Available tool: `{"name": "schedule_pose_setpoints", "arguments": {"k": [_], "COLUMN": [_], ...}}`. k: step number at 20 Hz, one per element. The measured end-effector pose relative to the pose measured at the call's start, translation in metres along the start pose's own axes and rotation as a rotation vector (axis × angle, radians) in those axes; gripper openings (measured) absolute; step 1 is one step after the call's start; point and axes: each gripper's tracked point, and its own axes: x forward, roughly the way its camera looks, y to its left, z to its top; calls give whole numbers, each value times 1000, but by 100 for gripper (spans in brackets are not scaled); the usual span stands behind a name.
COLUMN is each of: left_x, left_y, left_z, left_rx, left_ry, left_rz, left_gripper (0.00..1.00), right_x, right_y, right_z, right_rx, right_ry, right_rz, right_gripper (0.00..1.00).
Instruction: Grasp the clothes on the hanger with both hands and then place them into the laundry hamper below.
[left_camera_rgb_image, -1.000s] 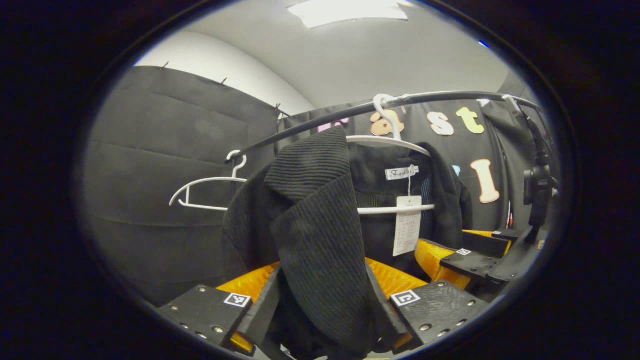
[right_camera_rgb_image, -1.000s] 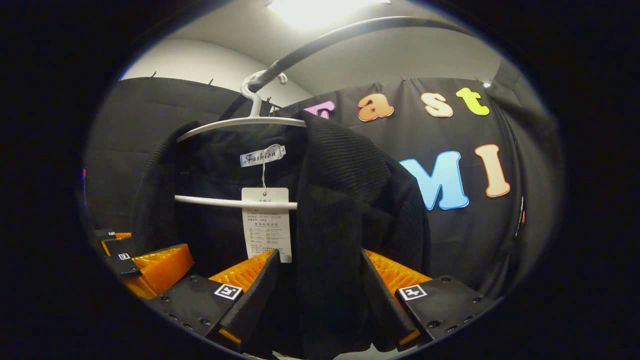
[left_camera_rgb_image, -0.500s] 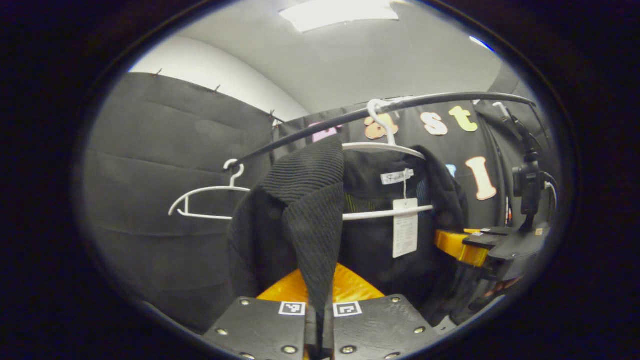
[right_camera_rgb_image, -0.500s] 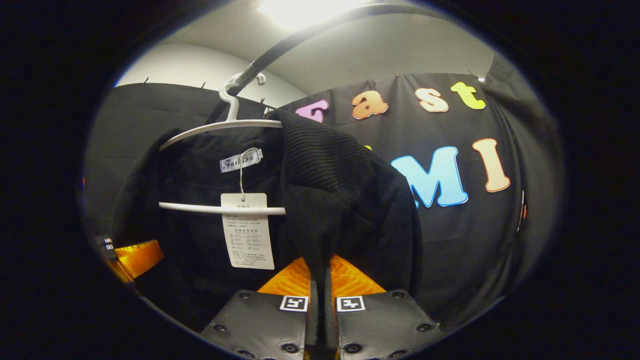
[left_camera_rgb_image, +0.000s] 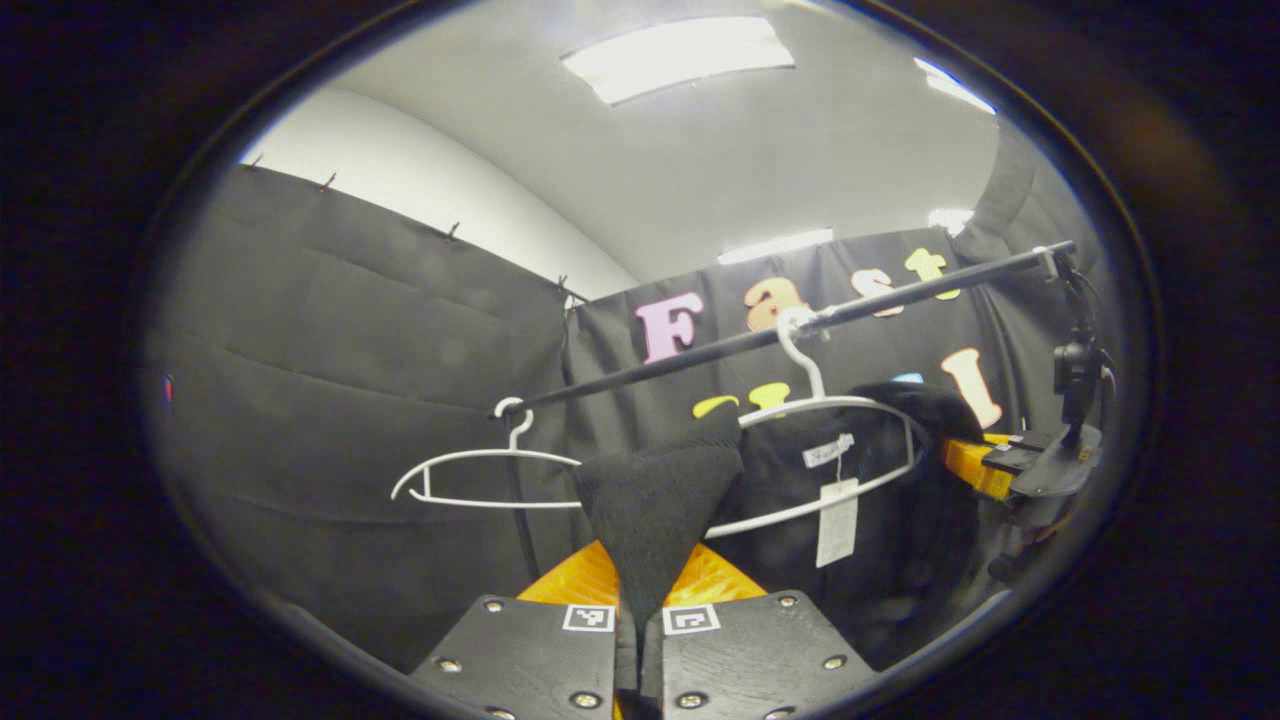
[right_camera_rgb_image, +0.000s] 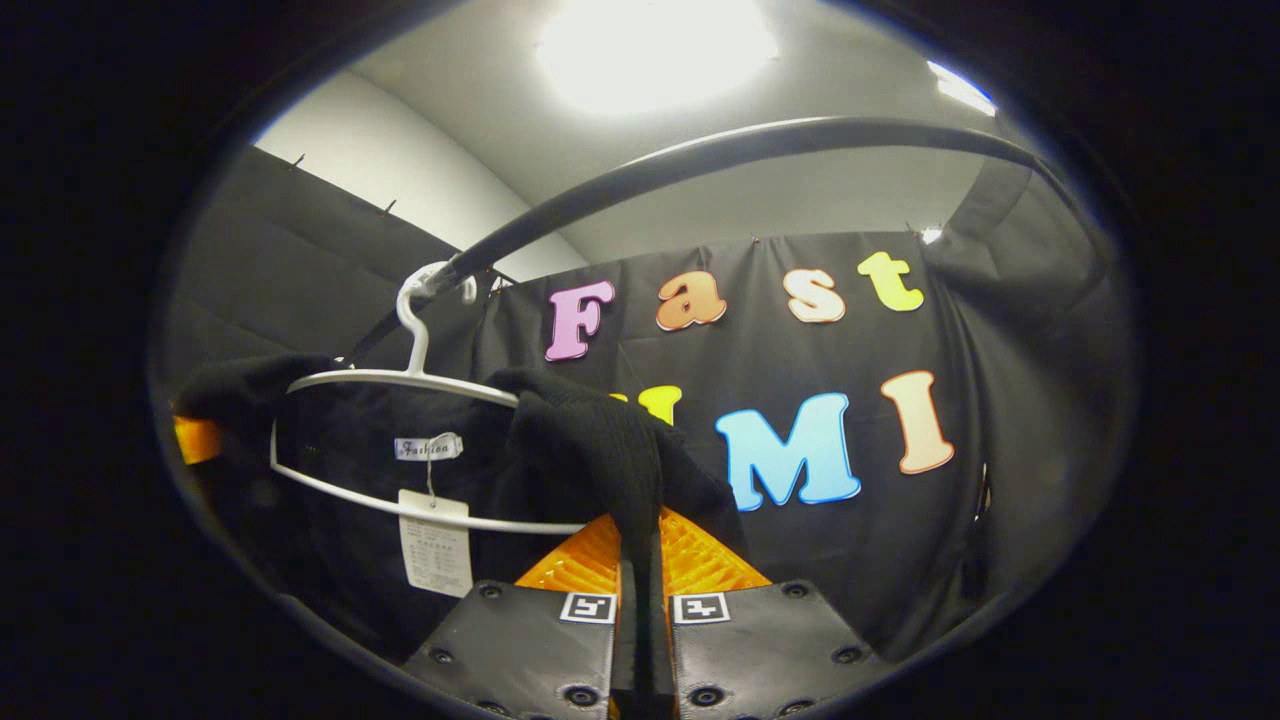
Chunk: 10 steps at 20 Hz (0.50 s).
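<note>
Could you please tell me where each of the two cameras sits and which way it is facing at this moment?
Left gripper view: rides on the left gripper, looks up along its shut fingers at the black jacket; the right gripper shows farther off.
Right gripper view: rides on the right gripper, looks up at the jacket pinched between its fingers.
Both share the jacket, its white hanger, the rail and the paper tag.

Each pair of tongs (left_camera_rgb_image: 640, 640) (right_camera_rgb_image: 645, 615) bore flat dark plates studded with round screws, small square black-and-white markers near the front edges, and ribbed inner faces beyond the plates.
</note>
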Motion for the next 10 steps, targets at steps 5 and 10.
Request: {"name": "schedule_pose_setpoints", "arguments": {"k": [5,10], "left_x": [12,39], "left_y": [34,55], "left_z": [33,41], "left_rx": [18,24], "left_ry": [-64,-85], "left_rz": [33,14], "left_gripper": [2,3], "right_x": [19,39], "right_y": [-28,-53], "right_z": [19,23], "right_rx": [-34,-66], "right_ry": [-61,-91], "right_rz": [-57,-100], "right_gripper": [7,6]}}
